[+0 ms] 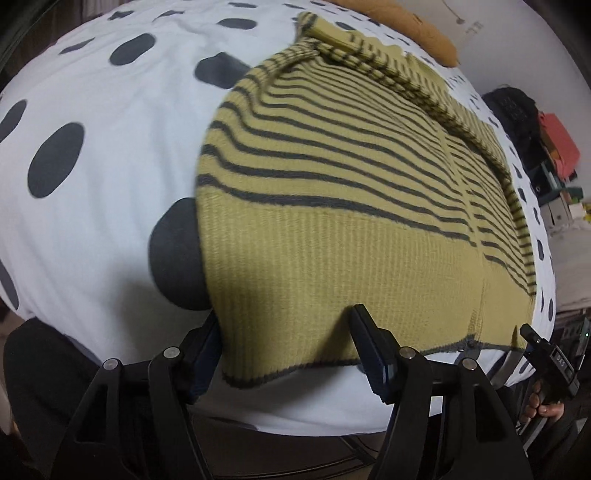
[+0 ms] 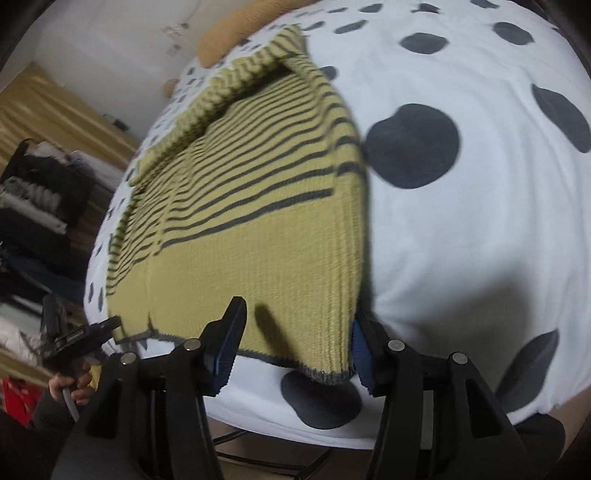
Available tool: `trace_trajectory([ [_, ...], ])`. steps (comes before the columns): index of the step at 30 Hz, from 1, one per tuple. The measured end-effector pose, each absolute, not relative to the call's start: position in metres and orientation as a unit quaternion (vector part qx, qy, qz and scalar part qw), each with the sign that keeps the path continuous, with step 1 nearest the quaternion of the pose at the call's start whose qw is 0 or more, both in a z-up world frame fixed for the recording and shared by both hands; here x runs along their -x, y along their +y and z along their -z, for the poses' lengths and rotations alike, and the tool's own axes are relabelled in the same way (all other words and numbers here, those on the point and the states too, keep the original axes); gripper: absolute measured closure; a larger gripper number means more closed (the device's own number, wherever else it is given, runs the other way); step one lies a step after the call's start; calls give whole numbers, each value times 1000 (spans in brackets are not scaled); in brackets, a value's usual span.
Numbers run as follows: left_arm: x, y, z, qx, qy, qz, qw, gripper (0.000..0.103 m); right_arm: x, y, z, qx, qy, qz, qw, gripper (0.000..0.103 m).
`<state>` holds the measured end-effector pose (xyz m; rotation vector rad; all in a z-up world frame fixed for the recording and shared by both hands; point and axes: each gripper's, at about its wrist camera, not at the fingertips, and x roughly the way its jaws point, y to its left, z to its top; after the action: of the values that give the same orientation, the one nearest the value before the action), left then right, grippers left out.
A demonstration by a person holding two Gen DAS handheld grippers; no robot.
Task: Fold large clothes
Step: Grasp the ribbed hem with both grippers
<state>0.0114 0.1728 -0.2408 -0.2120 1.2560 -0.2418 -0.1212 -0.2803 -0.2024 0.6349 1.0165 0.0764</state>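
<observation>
A yellow-green knit sweater with dark stripes [image 1: 332,192] lies flat on a white bed cover with dark spots [image 1: 110,147], its sleeves folded in. My left gripper [image 1: 286,332] is open, its fingers astride the hem's near-left corner. In the right wrist view the same sweater [image 2: 240,192] lies on the cover [image 2: 480,221]. My right gripper [image 2: 297,328] is open, its fingers astride the hem's near-right corner. Each gripper shows at the edge of the other's view: the right one [image 1: 532,339], the left one [image 2: 107,325].
An orange-brown pillow [image 1: 413,22] lies at the bed's far end. Boxes and dark items [image 1: 546,155] stand beside the bed on one side. Stacked folded clothes [image 2: 37,192] and a yellow curtain [image 2: 44,107] stand in the right wrist view.
</observation>
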Motion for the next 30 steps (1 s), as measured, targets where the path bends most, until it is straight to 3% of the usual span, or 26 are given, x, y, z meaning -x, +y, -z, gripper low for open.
trace_trajectory([
  [3, -15, 173, 241, 110, 581, 120, 798, 39, 121, -279, 207, -306, 478, -47, 822, 48],
  [4, -16, 177, 240, 117, 579, 122, 797, 50, 121, -281, 208, -311, 477, -48, 821, 48],
  [5, -17, 181, 240, 120, 580, 121, 797, 74, 118, -282, 208, -313, 481, -47, 818, 51],
  [6, -25, 186, 238, 127, 580, 126, 794, 84, 116, -282, 208, -314, 487, -43, 814, 65],
  [7, -29, 189, 237, 146, 581, 141, 789, 87, 115, -285, 209, -326, 493, -47, 805, 74],
  [8, -32, 191, 236, 154, 579, 145, 787, 88, 114, -287, 209, -335, 495, -51, 800, 84],
  [18, -64, 190, 172, 149, 519, 173, 824, 89, 91, -276, 157, -317, 444, -105, 831, 86],
  [30, -264, 138, 119, 110, 481, 156, 855, 89, -77, -312, 98, -242, 391, -83, 884, 86],
])
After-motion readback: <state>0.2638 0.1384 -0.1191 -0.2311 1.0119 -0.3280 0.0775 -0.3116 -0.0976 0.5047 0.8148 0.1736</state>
